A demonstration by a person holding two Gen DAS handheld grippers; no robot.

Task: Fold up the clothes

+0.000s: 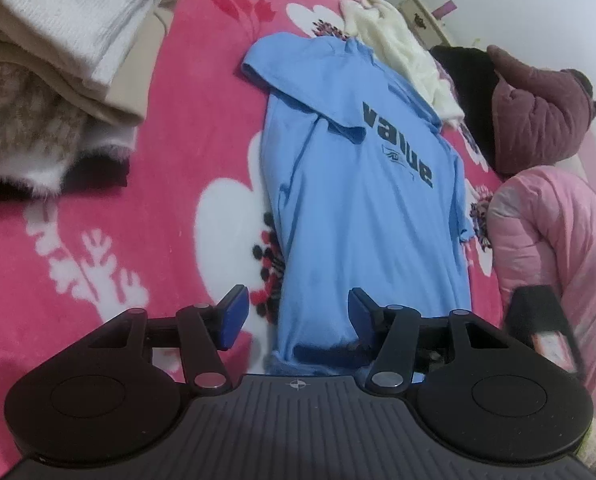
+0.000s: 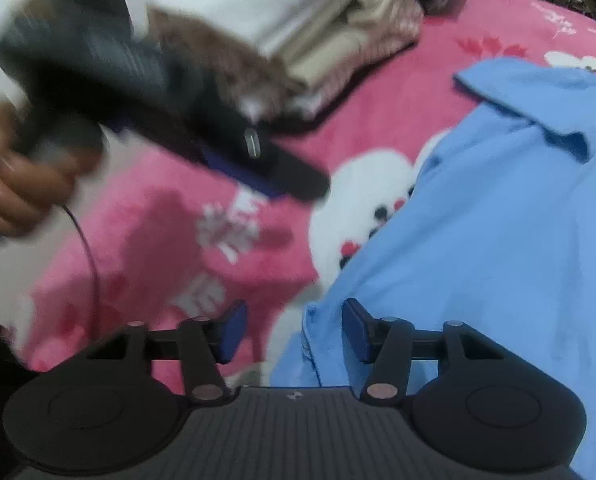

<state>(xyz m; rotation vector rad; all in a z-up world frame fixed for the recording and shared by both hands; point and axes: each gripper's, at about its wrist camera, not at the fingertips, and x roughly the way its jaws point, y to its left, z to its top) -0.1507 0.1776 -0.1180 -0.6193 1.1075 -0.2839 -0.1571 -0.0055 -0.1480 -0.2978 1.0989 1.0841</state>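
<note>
Left wrist view
Surface: pink floral blanket (image 1: 169,128), white blossoms printed across it.
Shirt place: blue T-shirt (image 1: 362,208) flat along the middle, hem nearest the camera, collar end farthest.
Shirt look: black "value" print across the chest; near sleeve (image 1: 338,124) lying turned in over the body; body narrowed on both sides, a few shallow creases.
Neighbours: folded stack (image 1: 57,52) of cream and beige knits at upper left; cream fluffy garment (image 1: 402,60) touching the shoulder end; maroon jacket (image 1: 538,116) and pink padded coat (image 1: 558,240) on the right.
Left gripper (image 1: 298,320): blue pads apart, empty, hovering over the hem's left corner.

Right wrist view
Surface: same blanket, blurred by motion.
Shirt place: T-shirt filling the right half, hem corner (image 2: 318,336) bunched just ahead of the pads.
Right gripper (image 2: 295,330): spread wide, clamped on nothing.
Other tool: left gripper as a dark smear at upper left, held in a hand (image 2: 13,188).
Handling: likely thin cotton, light, limp, prone to sag and slide on plush pile; best pinched at the hem corners or shoulder seams, both layers together.
</note>
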